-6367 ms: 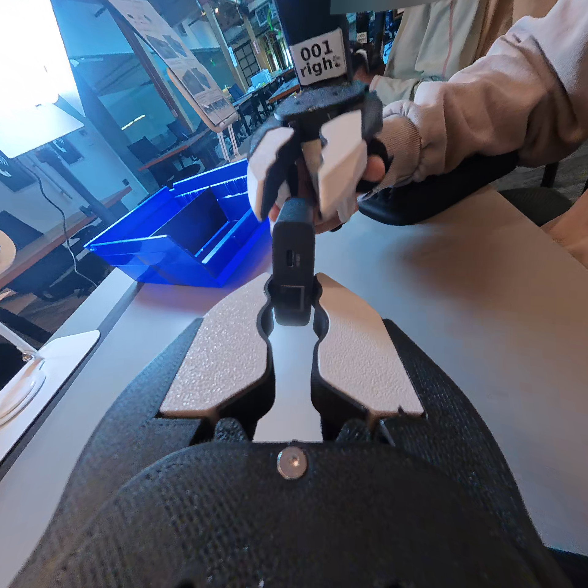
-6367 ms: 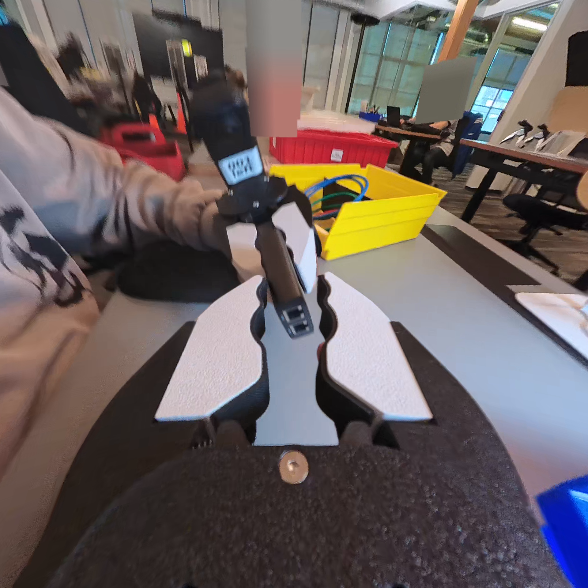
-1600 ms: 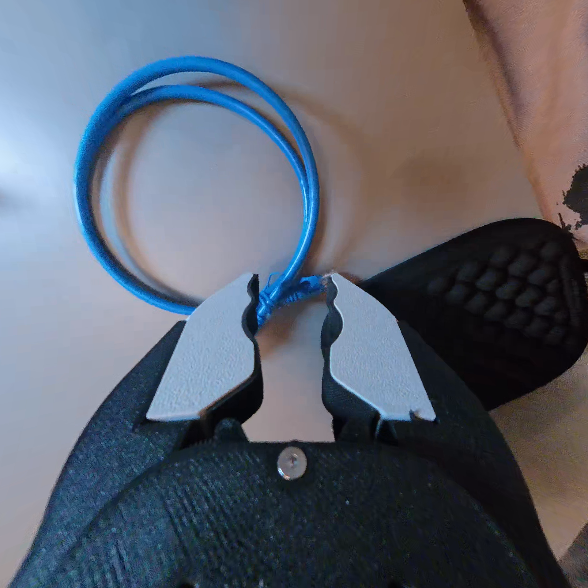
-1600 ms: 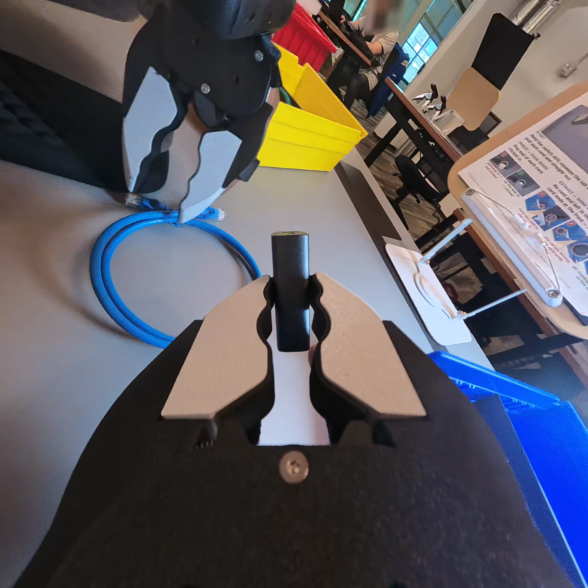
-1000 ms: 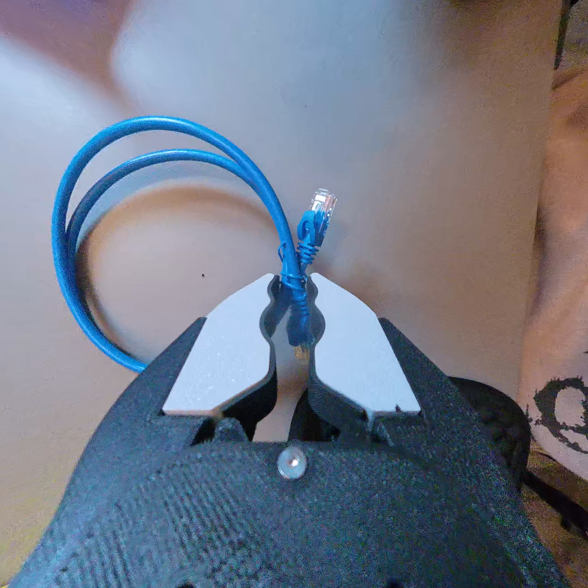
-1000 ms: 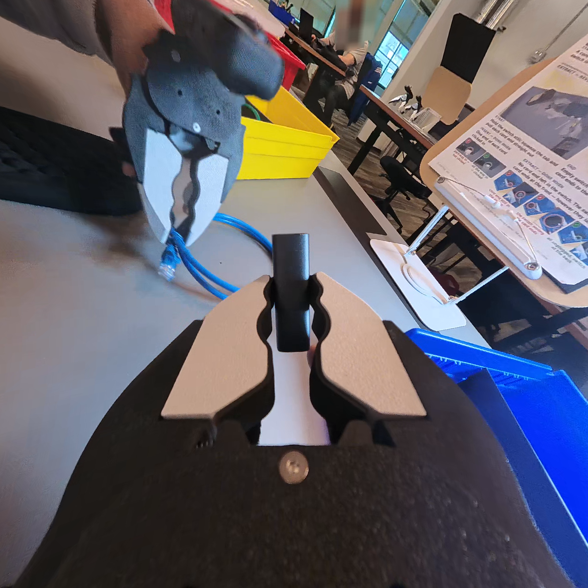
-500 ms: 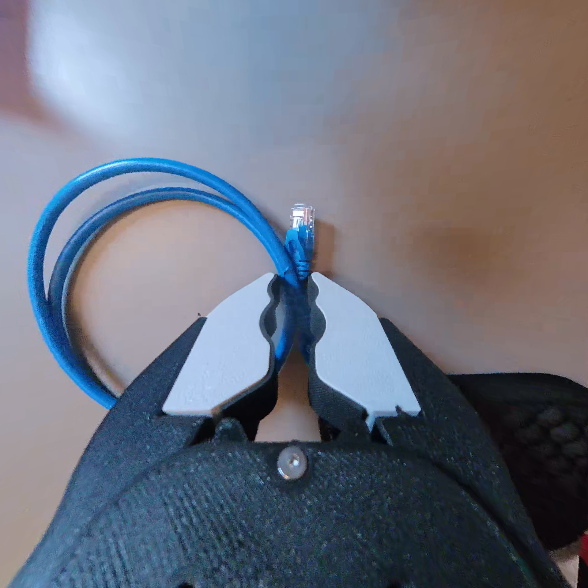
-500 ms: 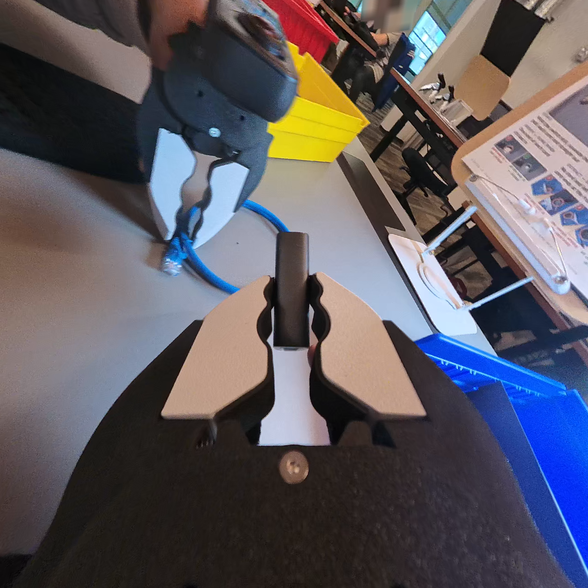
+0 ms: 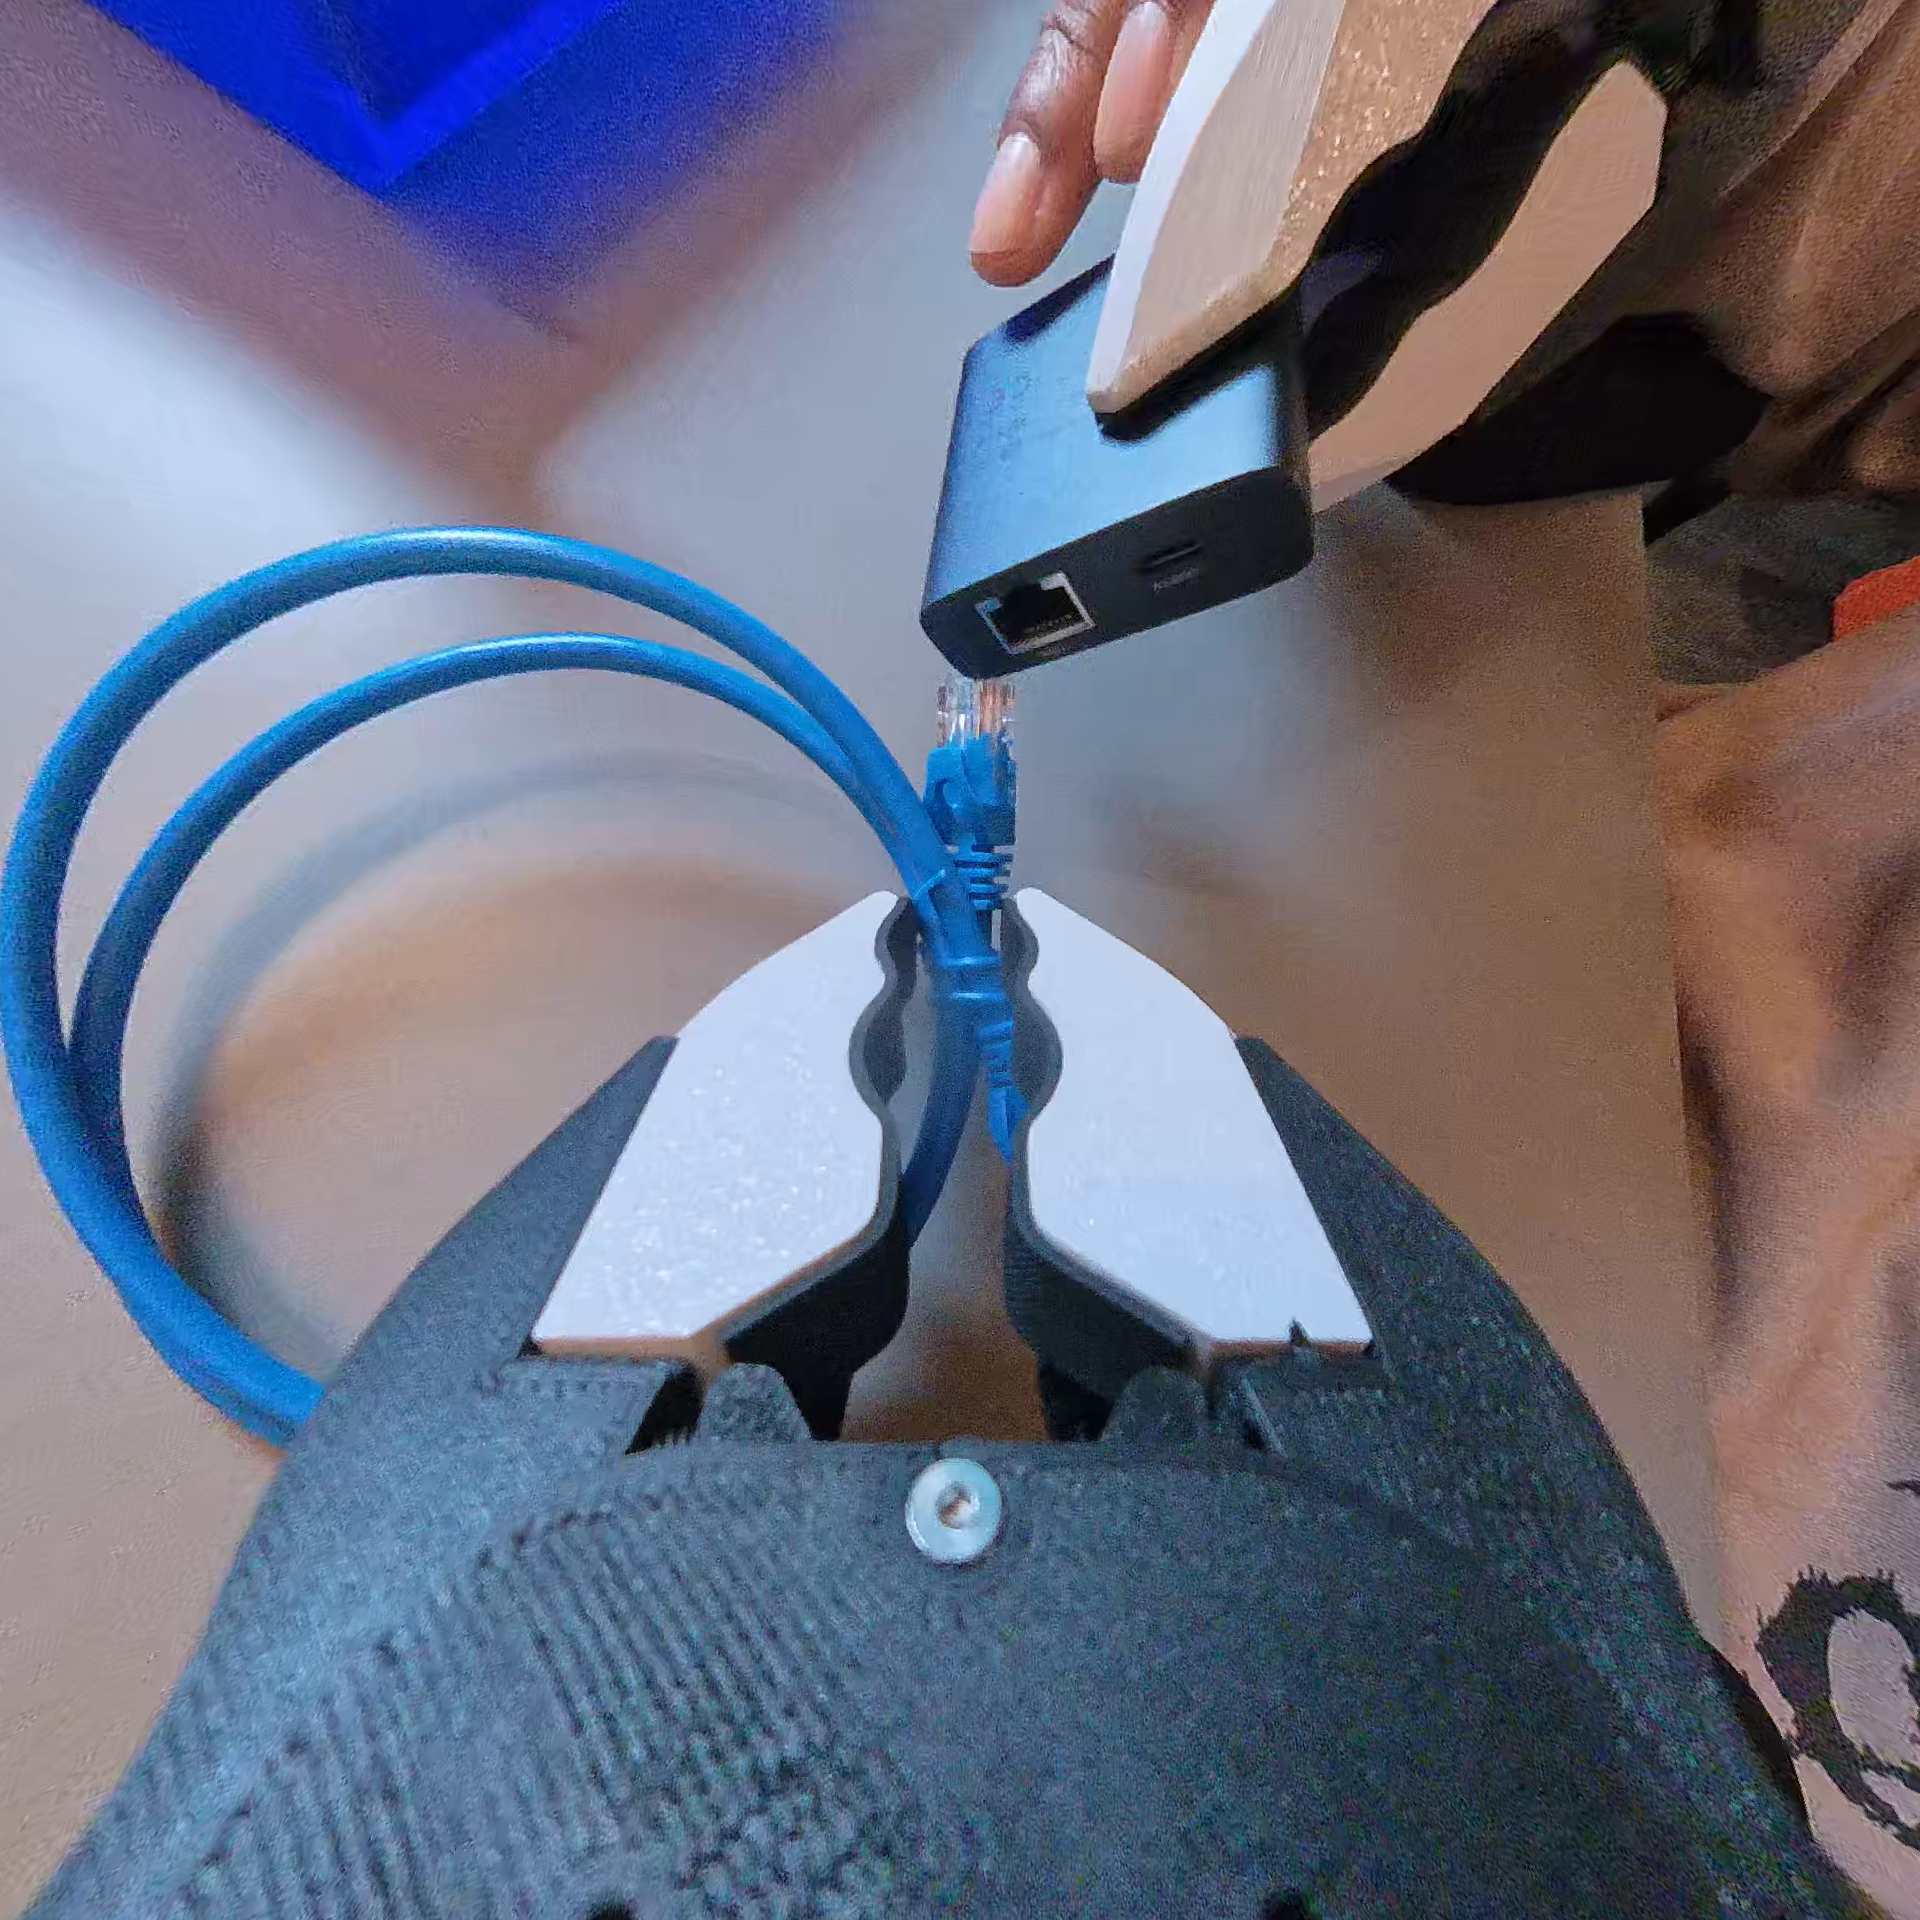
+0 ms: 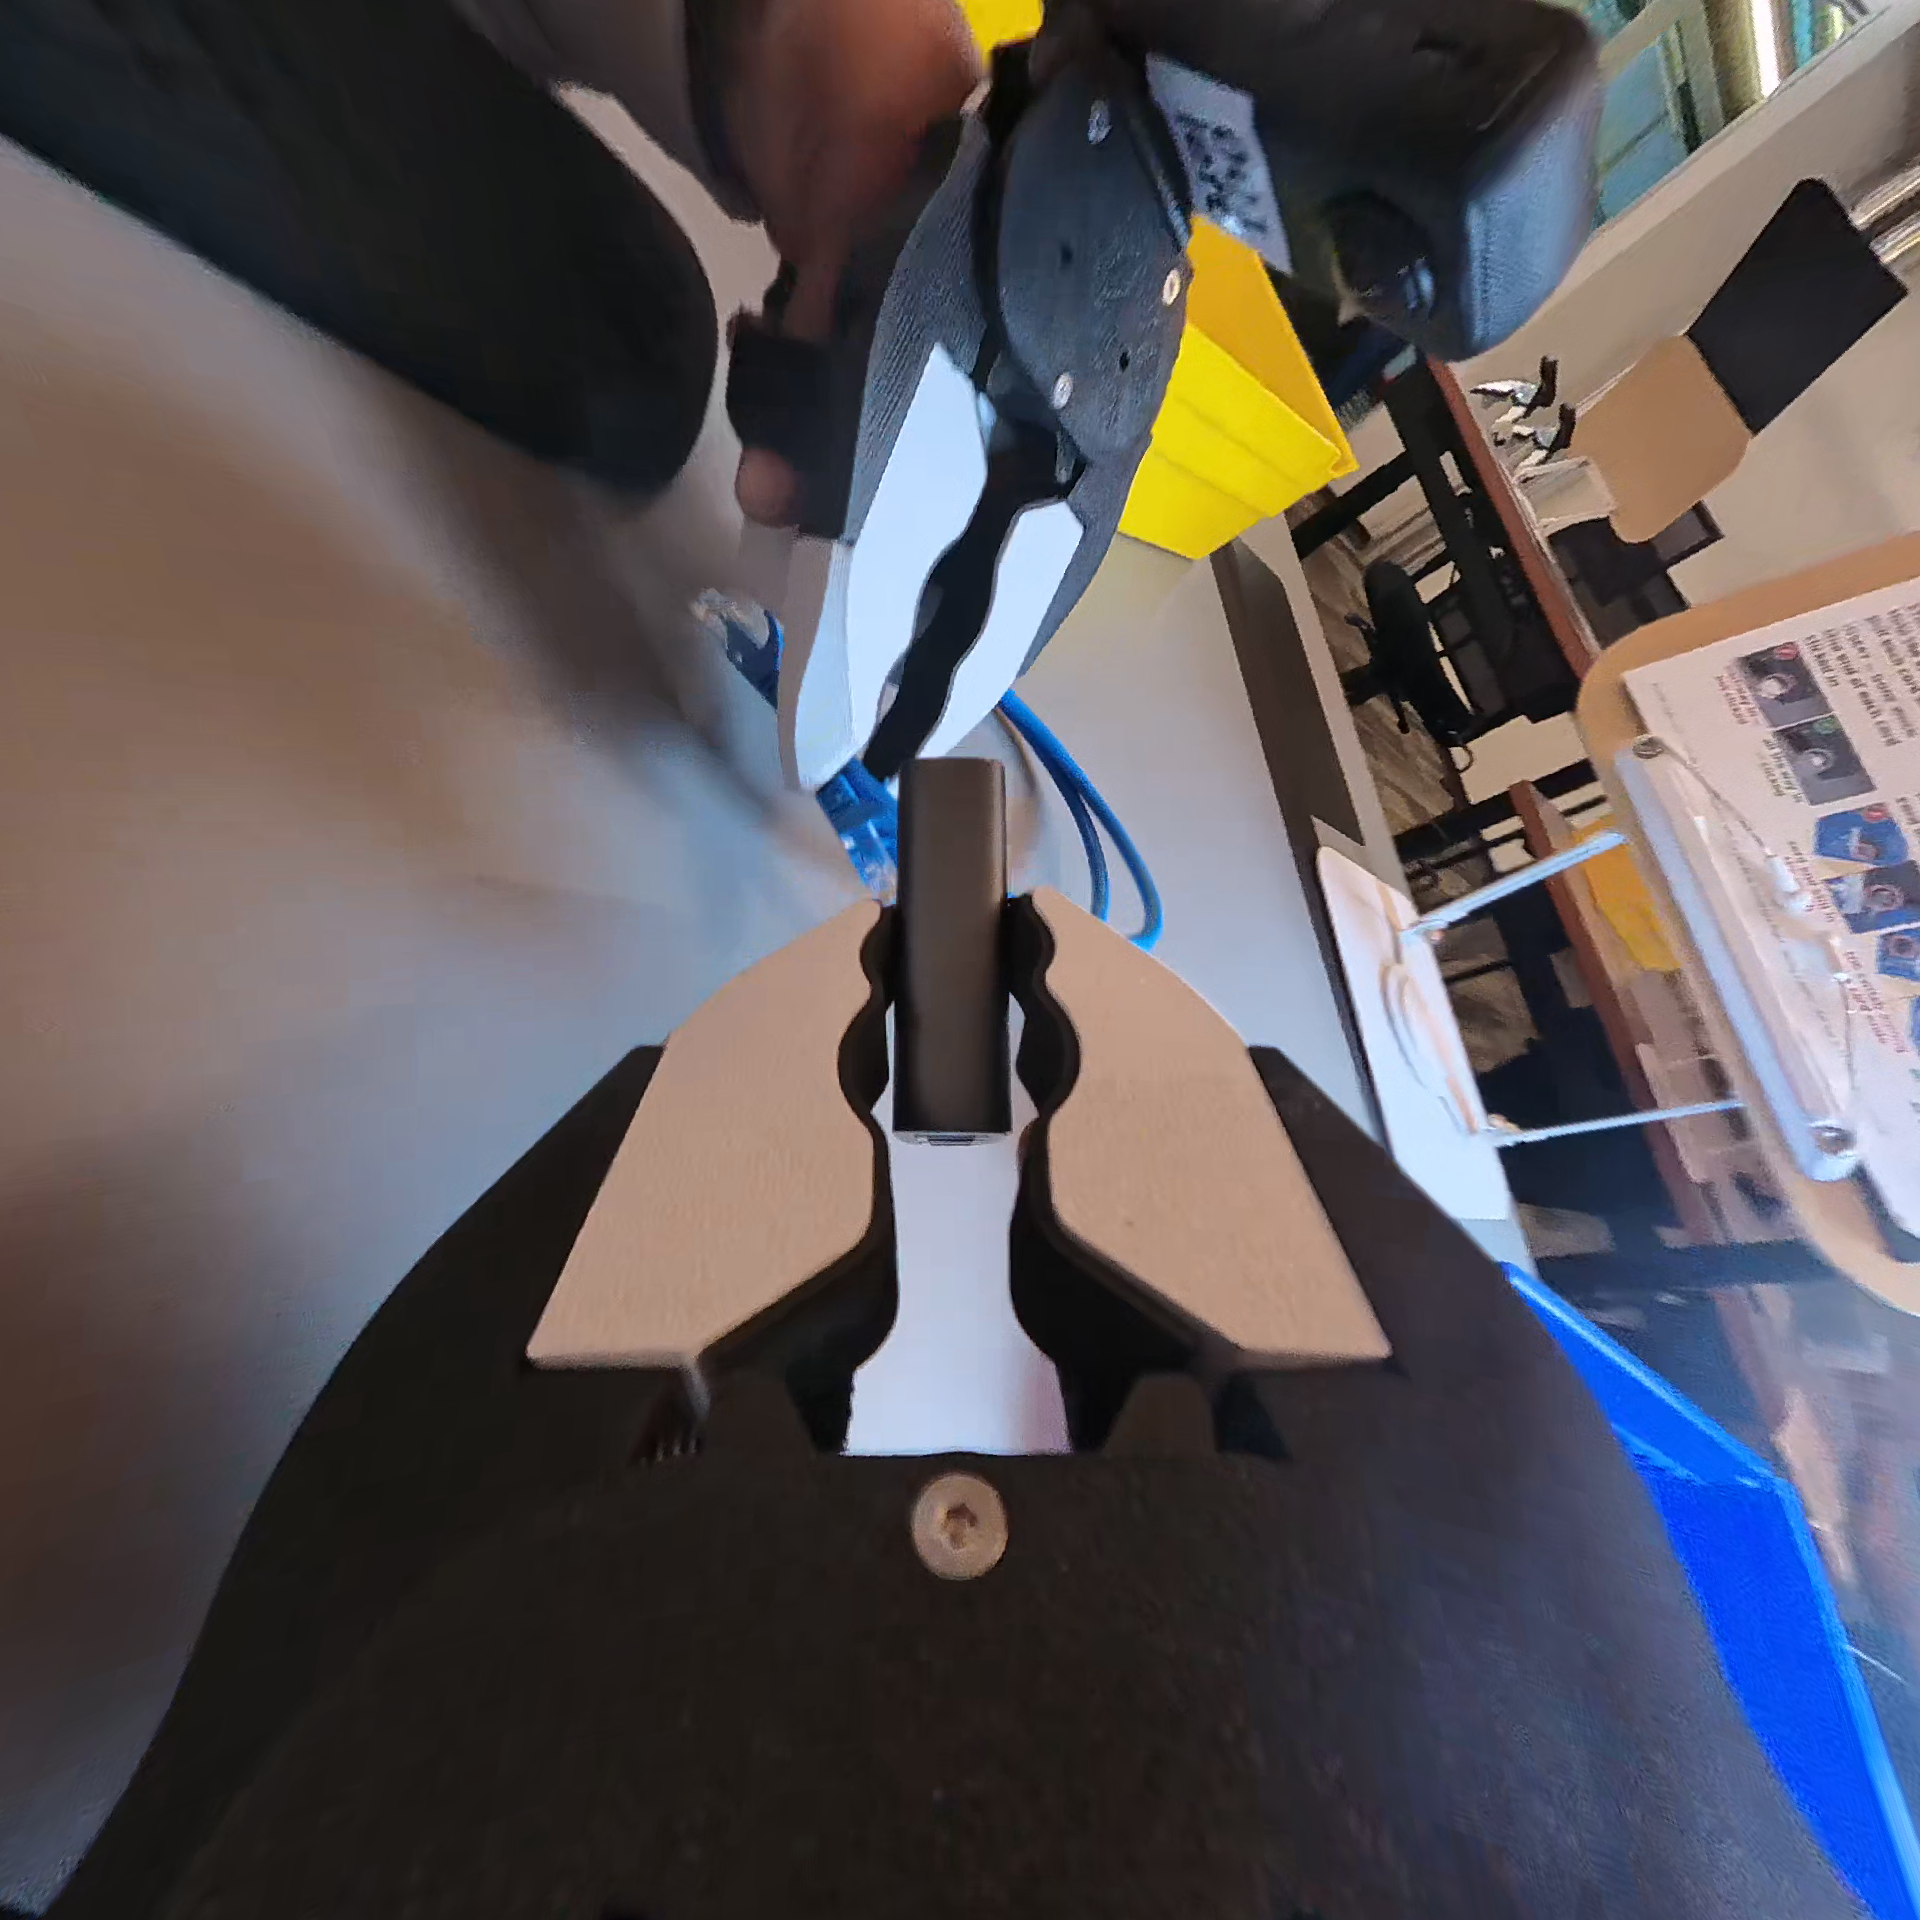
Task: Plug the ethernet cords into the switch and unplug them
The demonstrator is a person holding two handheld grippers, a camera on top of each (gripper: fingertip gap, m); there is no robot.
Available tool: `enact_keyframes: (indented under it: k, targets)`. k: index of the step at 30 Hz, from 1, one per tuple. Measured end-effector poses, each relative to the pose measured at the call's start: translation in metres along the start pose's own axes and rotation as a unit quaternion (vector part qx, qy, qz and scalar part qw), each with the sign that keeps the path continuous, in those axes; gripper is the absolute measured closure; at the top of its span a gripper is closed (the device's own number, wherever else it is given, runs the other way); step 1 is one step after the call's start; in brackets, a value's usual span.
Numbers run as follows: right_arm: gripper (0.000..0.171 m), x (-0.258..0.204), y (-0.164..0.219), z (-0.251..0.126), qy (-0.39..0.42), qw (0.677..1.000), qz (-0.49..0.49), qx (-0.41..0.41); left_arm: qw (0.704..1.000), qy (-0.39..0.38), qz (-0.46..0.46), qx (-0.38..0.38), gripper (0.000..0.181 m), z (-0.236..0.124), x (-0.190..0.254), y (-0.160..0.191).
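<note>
**A:** Left gripper (image 9: 961,914) is clenched on the blue ethernet cord (image 9: 436,582) just behind its plug (image 9: 975,717), and the clear tip sits right under the port (image 9: 1034,615) — near it, not in.

**B:** And the right gripper (image 10: 951,914) is clamped on the black switch (image 9: 1101,499), held up off the table (image 9: 1299,831) with the port face angled toward the plug.

**A:** The risk I see: the plug looks slightly off the port's line, so pushing now could jam it on the rim.

**B:** Also, the grip is on the soft boot and cable — the plug could bend sideways under pressure, or the switch could pivot between the right fingers.

**A:** And that coiled loop hanging left could tug the cord off line.
</note>
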State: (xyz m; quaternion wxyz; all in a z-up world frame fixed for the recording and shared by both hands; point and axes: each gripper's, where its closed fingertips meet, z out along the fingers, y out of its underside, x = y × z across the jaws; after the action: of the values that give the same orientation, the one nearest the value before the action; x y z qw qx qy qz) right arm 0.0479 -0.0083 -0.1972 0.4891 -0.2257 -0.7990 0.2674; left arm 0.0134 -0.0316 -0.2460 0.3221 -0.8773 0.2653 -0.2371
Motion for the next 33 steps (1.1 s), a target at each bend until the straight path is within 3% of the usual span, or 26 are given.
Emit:
enact_keyframes:
  k: [10,16,22,33]
  targets:
    - [0.150,-0.006,0.011,0.002,0.011,0.996,-0.082,-0.044,0.999,-0.021,0.022,-0.010,0.166,-0.006,-0.002,0.001]
    - [0.151,-0.020,0.004,0.006,-0.012,0.994,-0.107,-0.031,0.997,-0.012,0.056,-0.044,0.166,-0.003,0.004,0.005]
    - [0.151,-0.034,-0.008,0.008,-0.040,0.994,-0.105,-0.001,0.994,0.040,0.082,-0.059,0.166,-0.005,0.020,0.012]
    - [0.151,-0.053,-0.043,-0.008,-0.117,0.988,-0.038,0.092,0.976,0.189,0.105,-0.019,0.167,-0.016,0.062,0.015]
